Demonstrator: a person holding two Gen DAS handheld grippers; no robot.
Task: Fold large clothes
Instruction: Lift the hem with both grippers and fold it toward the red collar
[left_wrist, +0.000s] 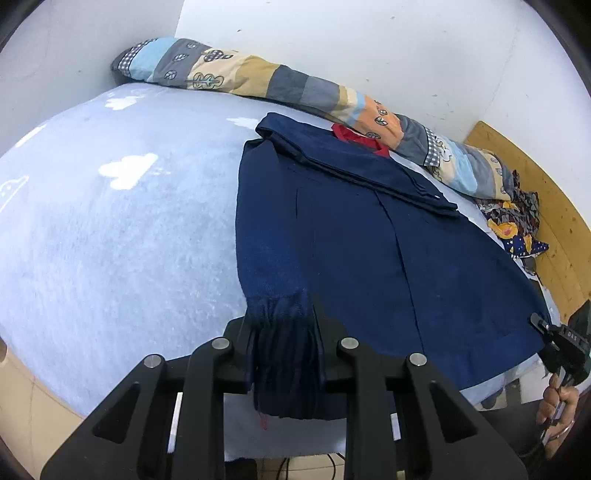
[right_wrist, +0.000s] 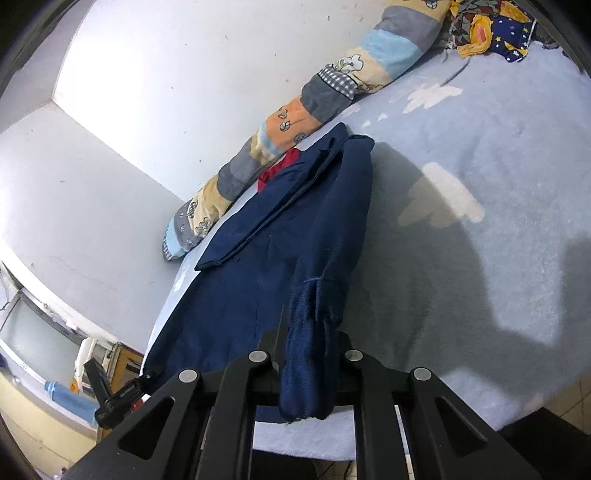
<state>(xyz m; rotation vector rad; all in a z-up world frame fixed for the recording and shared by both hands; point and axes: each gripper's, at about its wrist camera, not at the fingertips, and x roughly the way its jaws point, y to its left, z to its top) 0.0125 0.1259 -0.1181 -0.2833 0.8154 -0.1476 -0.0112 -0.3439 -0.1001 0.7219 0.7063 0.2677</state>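
Here, both grippers clamp the near hem of a navy coat on the bed.

Left gripper (left_wrist: 282, 332) — fingers closed on the bunched left hem corner; right gripper (right_wrist: 308, 354) — closed on the right corner. The navy coat (left_wrist: 351, 240) lies flat on the light-blue blanket (left_wrist: 129, 221), one sleeve folded across its upper part, red lining (left_wrist: 360, 138) at the collar. Behind it, a patchwork quilt roll (left_wrist: 258, 75) runs along the white wall (left_wrist: 369, 44).
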